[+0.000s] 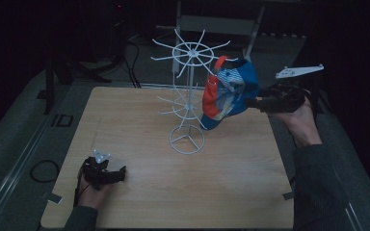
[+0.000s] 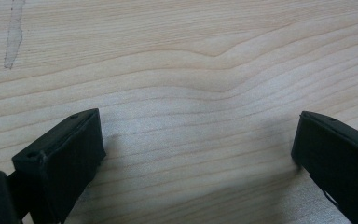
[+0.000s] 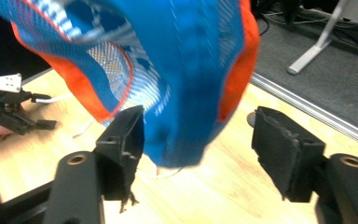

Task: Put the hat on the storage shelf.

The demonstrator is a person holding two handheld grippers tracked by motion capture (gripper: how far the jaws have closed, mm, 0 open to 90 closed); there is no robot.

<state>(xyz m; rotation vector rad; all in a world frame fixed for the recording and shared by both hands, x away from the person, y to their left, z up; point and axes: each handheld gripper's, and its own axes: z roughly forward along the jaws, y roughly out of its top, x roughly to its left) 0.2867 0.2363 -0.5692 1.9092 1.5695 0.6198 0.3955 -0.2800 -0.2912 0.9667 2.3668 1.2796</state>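
The cap [image 1: 229, 94], blue with orange panels, hangs from an upper prong of the white wire rack [image 1: 188, 96], on the rack's right side and clear of the counter [image 1: 183, 192]. The rack stands upright on its ring base near the middle of the counter.

The right gripper [image 1: 255, 102] sits level at the cap's right edge, held by the right hand [image 1: 296, 115]. In the right gripper view its jaws stand wide apart and released; the cap [image 3: 177, 70] hangs between them, its lower edge close against the left pad [image 3: 126, 140] and well apart from the right pad. Whether the left pad touches the fabric cannot be told. The cap's own weight rests on the rack.

The left gripper [image 1: 115, 175] rests low over the counter's near left part, well apart from the rack. Its jaws are spread wide over bare wood [image 2: 177, 70], with nothing between them.
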